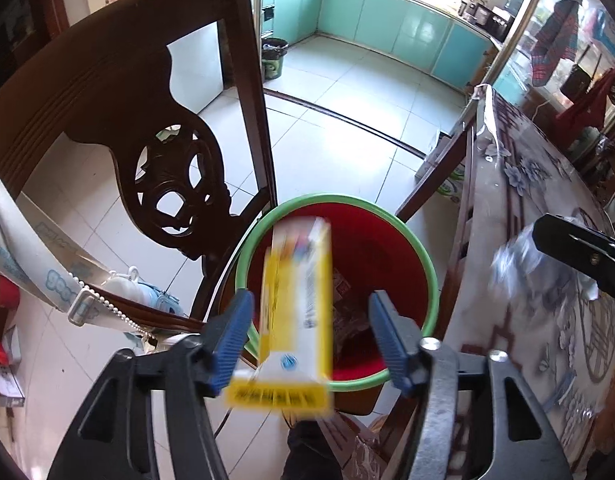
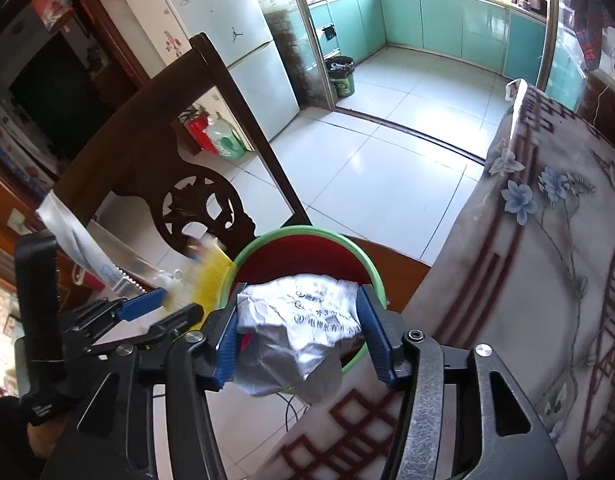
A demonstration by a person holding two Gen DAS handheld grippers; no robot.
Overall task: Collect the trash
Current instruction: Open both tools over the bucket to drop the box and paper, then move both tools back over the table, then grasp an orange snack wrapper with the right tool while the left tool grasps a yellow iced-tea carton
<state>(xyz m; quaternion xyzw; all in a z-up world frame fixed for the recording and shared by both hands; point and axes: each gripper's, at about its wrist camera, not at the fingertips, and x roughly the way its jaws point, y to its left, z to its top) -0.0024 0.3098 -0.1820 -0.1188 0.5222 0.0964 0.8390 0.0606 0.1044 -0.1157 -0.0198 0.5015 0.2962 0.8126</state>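
- While the left tongs [image 1: 307,336] stand wide, the yellow box [image 1: 295,312] (blurred) sits loose between them, above the bin [image 1: 427,264].
- Right tongs [image 2: 297,338] grip crumpled paper [image 2: 303,320], bin [image 2: 371,268] just beyond.
- Judgement: box nearly binned; paper remains.

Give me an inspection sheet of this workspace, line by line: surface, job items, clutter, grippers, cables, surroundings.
Surface: table under a floral cover; white tiled floor below.
Job's things: red bin with green rim beside the table; blurred yellow box above its opening; crumpled silver wrapper; some printed packaging already lies in the bin.
Clutter: white strap and small items on the wooden chair.
Grippers: left gripper open, pads clear of the box; right gripper shut on the wrapper, near the bin rim.
Cables: a thin dark cord on the floor by the bin's base.
Surroundings: teal kitchen cabinets, white fridge, a second dark bin at the kitchen doorway.
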